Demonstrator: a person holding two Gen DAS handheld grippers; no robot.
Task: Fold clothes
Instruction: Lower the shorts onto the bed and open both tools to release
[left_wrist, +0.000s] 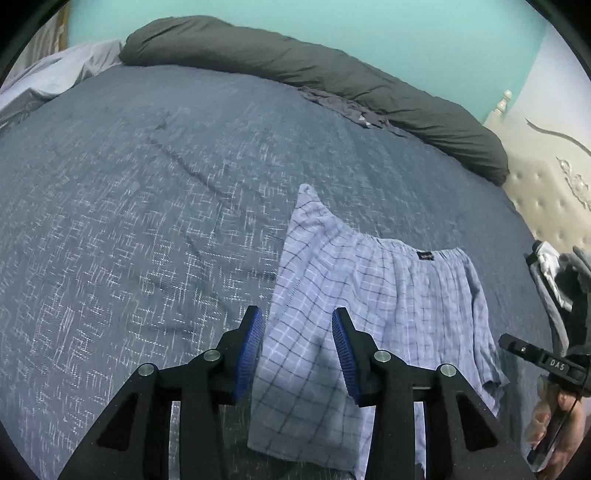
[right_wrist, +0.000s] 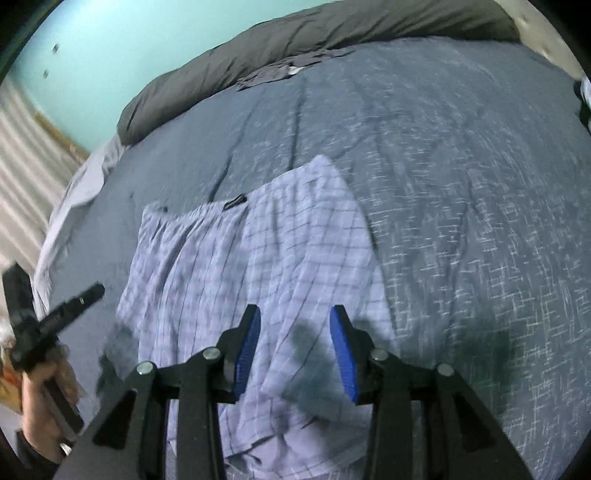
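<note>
Item under handling: one pair of light blue checked shorts (left_wrist: 369, 314), lying on the bed (left_wrist: 147, 221) in the lower centre-right of the left wrist view and the lower centre of the right wrist view. The waistband, marked by a small dark label (left_wrist: 424, 255), lies toward the far side; one side is already doubled over the other, leaving a raised peak at the far end and a loose hem nearest the cameras. Judged thin woven cotton: very light, wholly limp, not slippery, not fragile; it will drape and crease at once, and a lifted edge will drag the layer below unless both layers are pinched together. Left hand-held gripper (left_wrist: 298, 354): jaws wide apart, holding nothing, poised above the near folded edge; contact with the cloth cannot be confirmed. Right hand-held gripper (right_wrist: 295, 354): likewise well open and empty, above the near middle of the garment, its shadow falling on the fabric. Recommended hold: the two near hem corners, one per gripper, taken through both layers close to the edge, then carried toward the waistband. Risk noted: the bed cover is soft and wrinkled, so a low pinch may gather it too. A grey bolster (left_wrist: 314, 77) lies along the far edge, well apart.
</note>
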